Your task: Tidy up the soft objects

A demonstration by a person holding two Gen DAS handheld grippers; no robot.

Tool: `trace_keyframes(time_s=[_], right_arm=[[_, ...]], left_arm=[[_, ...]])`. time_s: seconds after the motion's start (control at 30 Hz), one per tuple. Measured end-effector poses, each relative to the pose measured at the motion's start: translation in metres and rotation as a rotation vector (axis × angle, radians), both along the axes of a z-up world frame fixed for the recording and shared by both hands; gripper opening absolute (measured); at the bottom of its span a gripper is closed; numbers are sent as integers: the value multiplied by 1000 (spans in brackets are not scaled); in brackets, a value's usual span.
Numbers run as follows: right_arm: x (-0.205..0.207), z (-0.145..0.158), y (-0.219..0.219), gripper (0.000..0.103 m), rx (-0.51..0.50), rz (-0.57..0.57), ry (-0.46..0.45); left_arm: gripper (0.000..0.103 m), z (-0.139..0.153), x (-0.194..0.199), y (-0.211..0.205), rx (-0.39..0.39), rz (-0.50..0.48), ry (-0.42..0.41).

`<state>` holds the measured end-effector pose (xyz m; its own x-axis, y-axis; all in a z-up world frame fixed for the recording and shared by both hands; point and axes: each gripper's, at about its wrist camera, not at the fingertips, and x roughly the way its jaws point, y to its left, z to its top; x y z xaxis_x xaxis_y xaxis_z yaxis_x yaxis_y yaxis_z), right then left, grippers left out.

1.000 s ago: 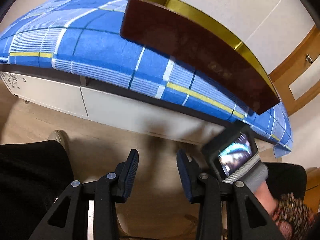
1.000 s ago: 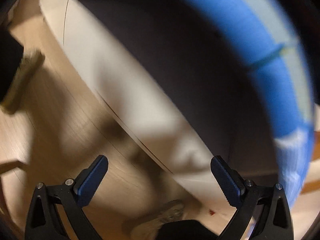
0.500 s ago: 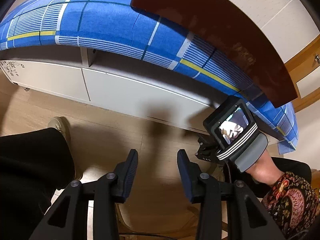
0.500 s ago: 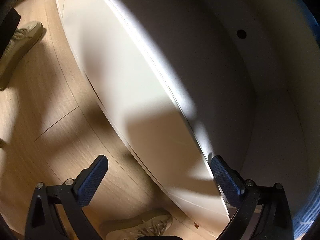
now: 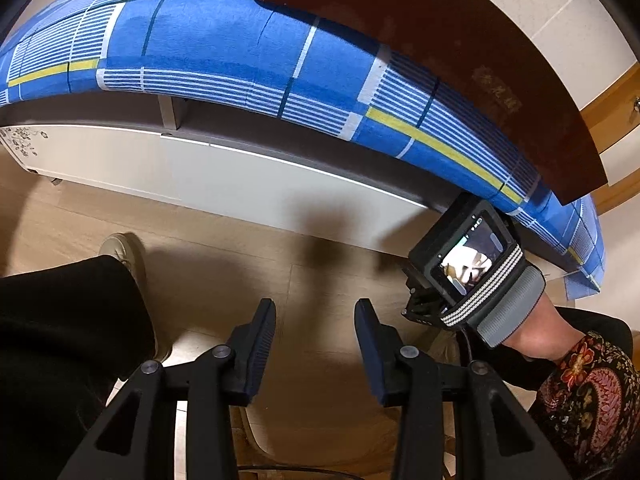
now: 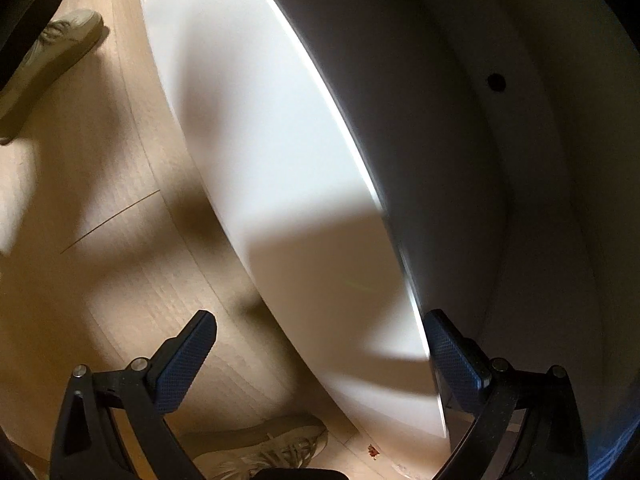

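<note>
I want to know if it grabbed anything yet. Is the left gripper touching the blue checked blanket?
Apart. The left wrist view shows the left gripper with open, empty jaws over bare wooden floor, while the blue checked blanket lies well beyond them.

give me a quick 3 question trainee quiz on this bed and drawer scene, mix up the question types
1. True or false: the left gripper holds a soft object between its fingers.
2. Multiple choice: the right gripper is nearest which thing? A) the blue checked bedcover B) the white drawer front under the bed C) the dark wooden headboard
3. Short answer: what is strapped at the person's right wrist in the left wrist view?

Key
1. False: its fingers stand apart over the wooden floor with nothing between them.
2. B: one finger sits right at the drawer front's edge, fingers wide apart.
3. A small lit screen under a striped band.
</note>
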<state>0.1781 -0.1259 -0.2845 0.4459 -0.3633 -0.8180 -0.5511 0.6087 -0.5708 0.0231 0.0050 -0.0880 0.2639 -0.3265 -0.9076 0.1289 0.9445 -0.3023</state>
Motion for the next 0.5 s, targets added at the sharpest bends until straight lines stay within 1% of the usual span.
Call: trace_keyframes(time_s=[0.3, 0.5], right_arm=[[-15, 6, 4, 103, 12, 19, 17], [-24, 9, 5, 103, 34, 22, 30]], left_arm=[[41, -1, 5, -2, 9, 3, 6], [41, -5, 6, -4, 35, 1, 8]])
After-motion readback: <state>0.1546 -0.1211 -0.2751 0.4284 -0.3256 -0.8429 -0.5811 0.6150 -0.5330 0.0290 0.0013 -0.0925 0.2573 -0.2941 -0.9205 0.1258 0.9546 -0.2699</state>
